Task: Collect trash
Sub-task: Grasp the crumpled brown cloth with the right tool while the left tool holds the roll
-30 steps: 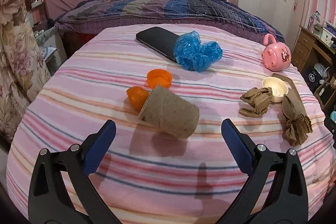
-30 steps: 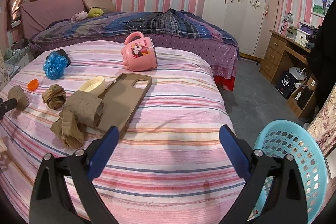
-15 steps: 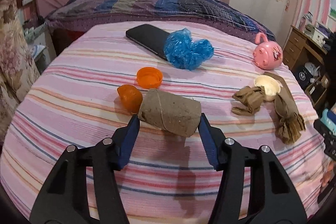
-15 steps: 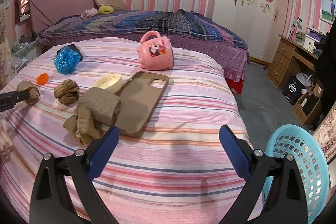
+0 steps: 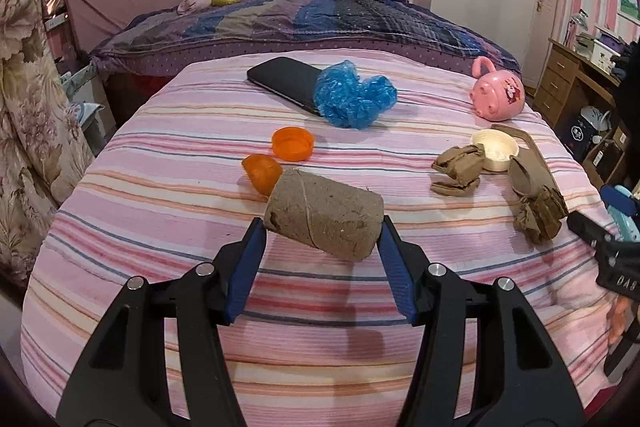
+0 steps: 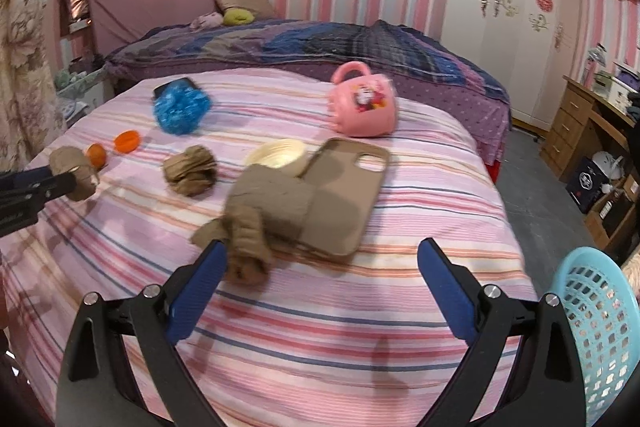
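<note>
My left gripper (image 5: 322, 233) is shut on a brown cardboard roll (image 5: 324, 213) and holds it just above the striped bed; the roll also shows in the right wrist view (image 6: 74, 171). An orange peel piece (image 5: 262, 171), an orange cap (image 5: 292, 143) and a crumpled blue plastic bag (image 5: 352, 99) lie beyond. Crumpled brown paper (image 5: 458, 173) and a brown paper wad (image 6: 260, 223) lie to the right. My right gripper (image 6: 320, 267) is open and empty, its left finger beside the wad. A light blue basket (image 6: 596, 323) stands at lower right.
A black phone (image 5: 284, 81) lies under the blue bag. A pink mug (image 6: 362, 105), a cream lid (image 6: 276, 153) and a brown phone case (image 6: 344, 195) lie on the bed (image 6: 320, 327). A wooden desk (image 6: 588, 123) and boxes stand on the right.
My left gripper closed on the cardboard roll and lifted it slightly. My right gripper moved forward and left toward the brown paper wad, staying open.
</note>
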`<move>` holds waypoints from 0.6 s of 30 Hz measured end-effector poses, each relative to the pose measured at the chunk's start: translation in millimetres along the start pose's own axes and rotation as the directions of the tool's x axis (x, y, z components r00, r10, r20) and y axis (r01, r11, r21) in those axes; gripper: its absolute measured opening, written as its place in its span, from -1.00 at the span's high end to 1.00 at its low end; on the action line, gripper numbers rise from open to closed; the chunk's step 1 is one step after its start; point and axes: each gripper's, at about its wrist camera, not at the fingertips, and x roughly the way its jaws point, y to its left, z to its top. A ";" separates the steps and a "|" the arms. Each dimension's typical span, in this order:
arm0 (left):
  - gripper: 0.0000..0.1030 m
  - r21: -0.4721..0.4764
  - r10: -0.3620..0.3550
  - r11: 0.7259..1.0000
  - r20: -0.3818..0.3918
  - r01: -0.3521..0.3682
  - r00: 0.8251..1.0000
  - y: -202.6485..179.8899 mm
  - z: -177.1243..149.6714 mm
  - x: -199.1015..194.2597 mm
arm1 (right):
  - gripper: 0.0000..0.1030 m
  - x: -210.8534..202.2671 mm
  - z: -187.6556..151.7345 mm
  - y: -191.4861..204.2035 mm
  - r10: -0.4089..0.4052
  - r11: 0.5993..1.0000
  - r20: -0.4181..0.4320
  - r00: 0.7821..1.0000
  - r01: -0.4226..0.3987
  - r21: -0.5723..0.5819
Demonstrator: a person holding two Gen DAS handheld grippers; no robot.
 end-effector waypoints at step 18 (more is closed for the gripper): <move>-0.08 0.003 0.022 1.000 0.026 -0.022 0.999 -5.4 -0.3 -5.0 | 0.45 13.3 0.2 20.2 0.146 0.989 -0.070 0.987 -0.147 -0.004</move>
